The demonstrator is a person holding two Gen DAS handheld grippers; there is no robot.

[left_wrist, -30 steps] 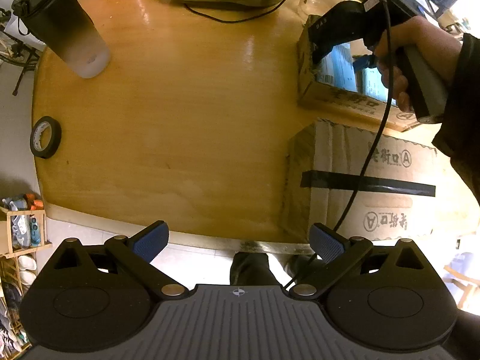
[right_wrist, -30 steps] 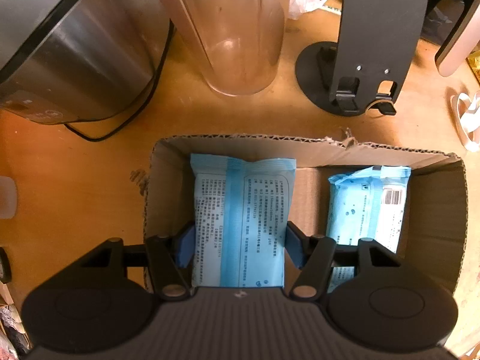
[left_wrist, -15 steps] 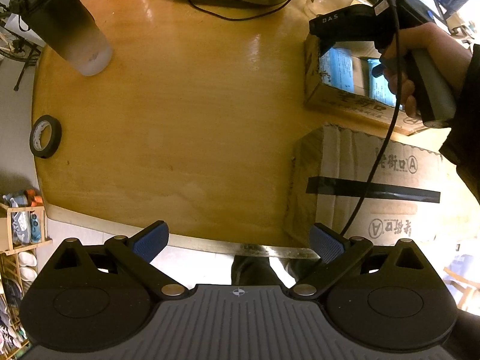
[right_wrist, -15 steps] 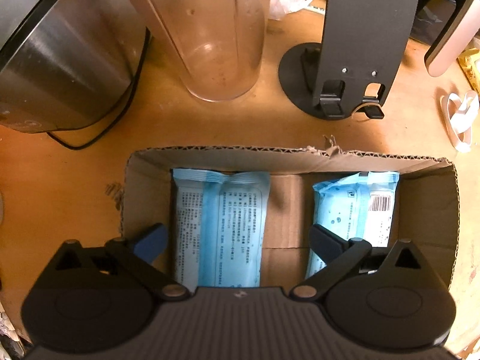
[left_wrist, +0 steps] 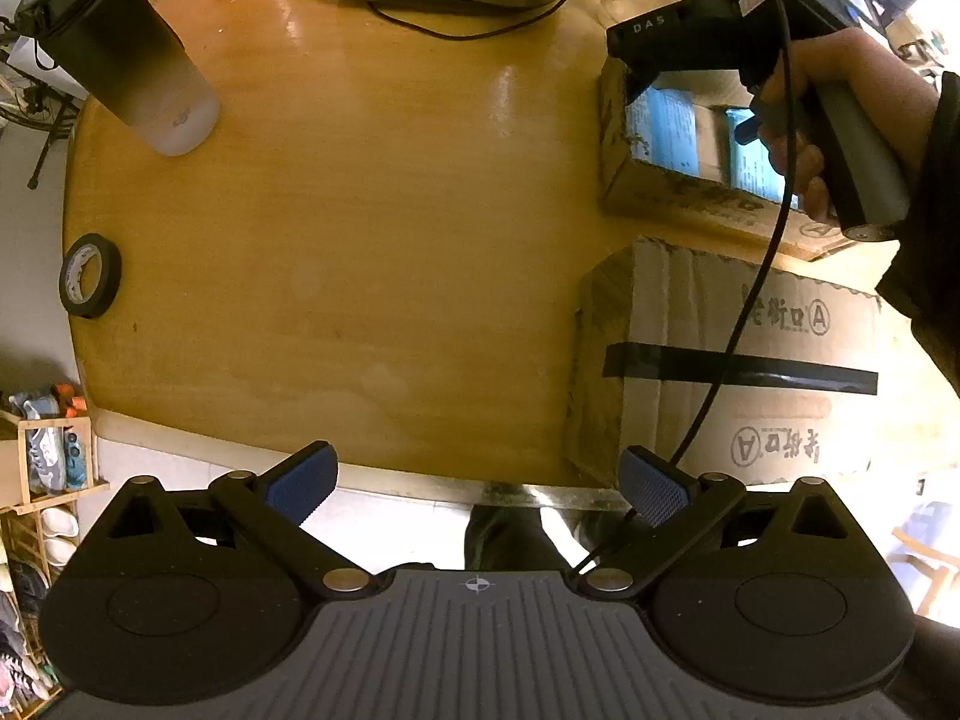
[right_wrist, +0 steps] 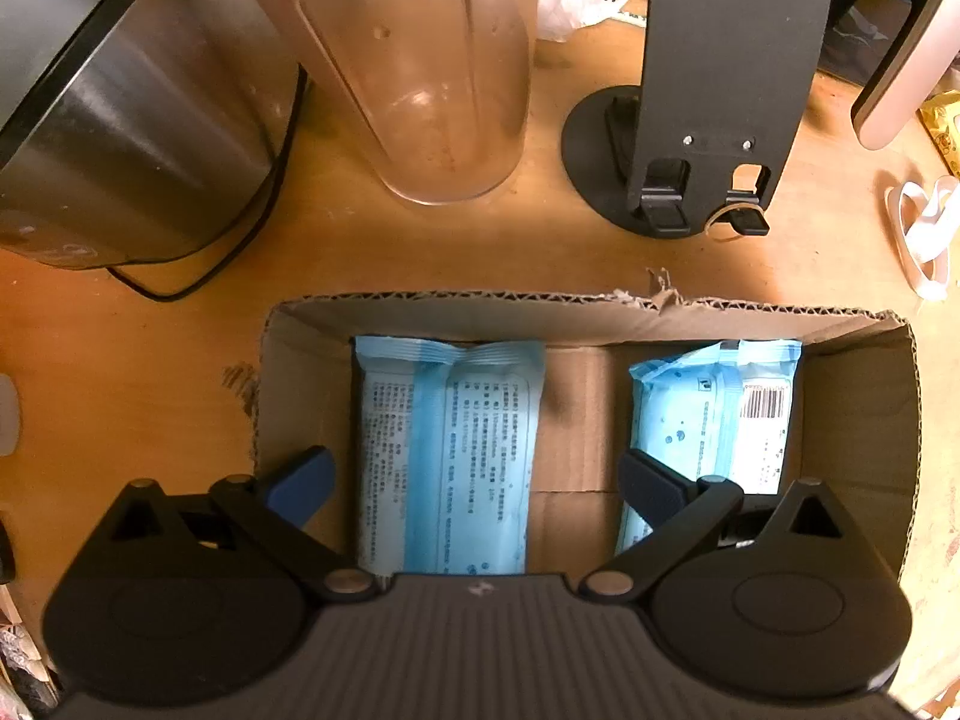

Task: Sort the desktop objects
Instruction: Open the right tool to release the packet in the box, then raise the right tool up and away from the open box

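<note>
**Second wipe pack lies in the carton; table not yet cleared**

While the left tool hangs spread wide and empty over the near edge of the table, its view takes the open carton as landmark at far right. Left of the carton, well apart, stand a dark shaker bottle and, nearer the table's edge, a roll of black tape; just in front of the carton sits a taped cardboard box. Above the carton a hand holds the right tool's grip.

From the right wrist, the right tool has just been opening and now stands released, its pads clear of everything. Inside the carton two blue wipe packs lie flat: one pack toward its left side, between the open fingers but untouched, the other toward its right wall, bare cardboard between them.

Judged from this, two items are sorted. Bottle and tape, possibly still to be sorted, remain outside the carton.
</note>
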